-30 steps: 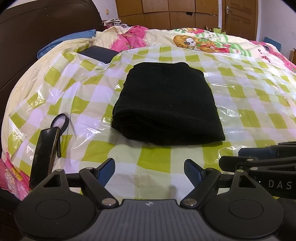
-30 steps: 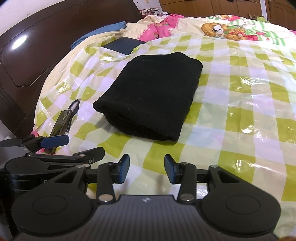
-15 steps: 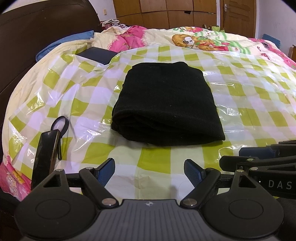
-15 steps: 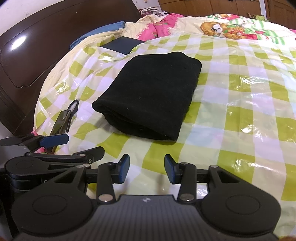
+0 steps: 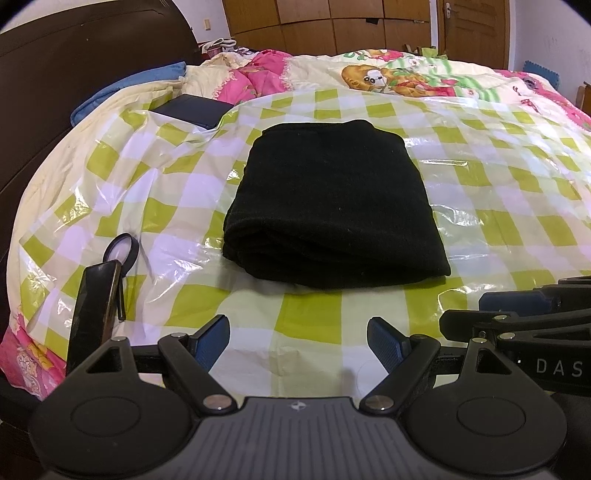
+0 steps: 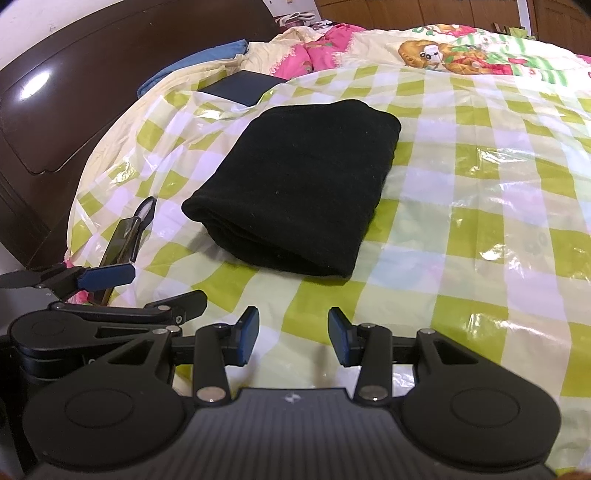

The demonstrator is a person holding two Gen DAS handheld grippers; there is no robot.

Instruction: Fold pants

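A bedroom: bed [image 5: 92, 177] under a green-and-white checked plastic sheet [image 5: 498, 206], dark headboard [image 5: 74, 74] along one side, wooden cupboards [image 5: 332, 22] behind. Black pants [image 5: 332, 206] in the middle of the sheet, folded into a thick, tidy rectangle with stacked layers showing at the near edge.

Nothing changed over the last second: same pants, same outline, same spot, both views steady. Probably the folding finished, with at most a last tidying left.

Left tool [image 5: 299, 341] short of the pants' near edge, spread wide, nothing between its fingers, clear of the cloth. Right tool [image 6: 293, 338] just beside it on the same near side of the pants, half spread, likewise empty and touching no cloth.

Left of the pants, near the sheet's edge: a phone [image 5: 94, 314] and a small round magnifier [image 5: 121, 249]. Beyond the pants toward the headboard, a dark flat box [image 5: 195, 110].
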